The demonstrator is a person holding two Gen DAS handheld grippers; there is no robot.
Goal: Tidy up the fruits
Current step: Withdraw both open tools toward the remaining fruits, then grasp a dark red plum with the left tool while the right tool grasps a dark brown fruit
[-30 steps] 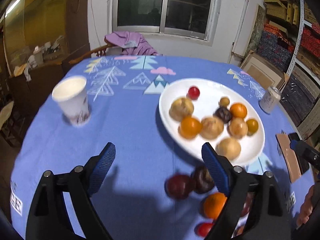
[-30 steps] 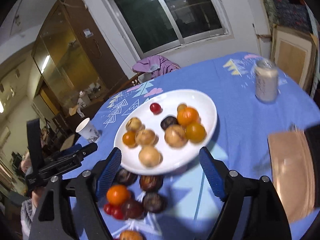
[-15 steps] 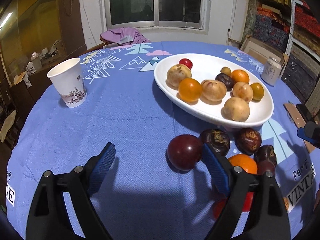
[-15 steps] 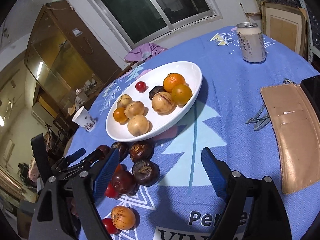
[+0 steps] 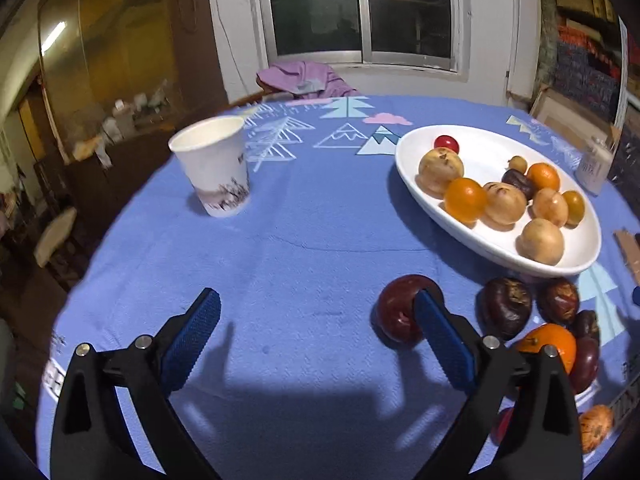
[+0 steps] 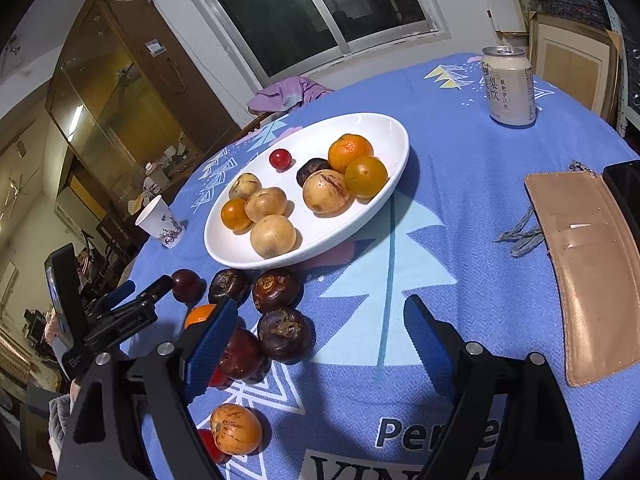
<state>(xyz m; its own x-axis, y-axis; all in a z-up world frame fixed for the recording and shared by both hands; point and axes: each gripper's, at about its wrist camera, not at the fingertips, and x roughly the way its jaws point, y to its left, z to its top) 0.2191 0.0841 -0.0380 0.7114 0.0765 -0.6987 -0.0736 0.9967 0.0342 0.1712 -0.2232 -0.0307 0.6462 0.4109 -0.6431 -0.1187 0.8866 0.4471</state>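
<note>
1. Down low over the blue tablecloth [image 5: 304,248], the left gripper [image 5: 316,316] has its two blue fingers wide apart and holds nothing
2. Its right finger sits in front of a dark red plum [image 5: 398,314] that lies on the cloth, but I cannot tell if they touch
3. Just to the right of the plum are more loose fruits: two dark brown round ones [image 5: 506,306], an orange [image 5: 550,342] and more dark ones partly hidden behind the gripper
4. A white oval plate [image 5: 476,236] sits behind the loose fruits, and it holds tan round fruits, orange ones, a dark one and a small red one [image 5: 446,144]
5. A white paper cup [image 5: 214,166] stands upright on the left, well away from the plate
6. The right gripper [image 6: 316,328] also has its fingers wide apart with nothing between them but cloth
7. Its left finger is just beside a dark red fruit [image 6: 240,354] and a dark brown one [image 6: 285,334]
8. An orange-tan fruit with stripes [image 6: 236,428] lies near the bottom, close to a red one that is half hidden
9. A drink can [image 6: 509,86] stands far back on the right, and a tan wallet [image 6: 588,264] lies flat near the right edge
</note>
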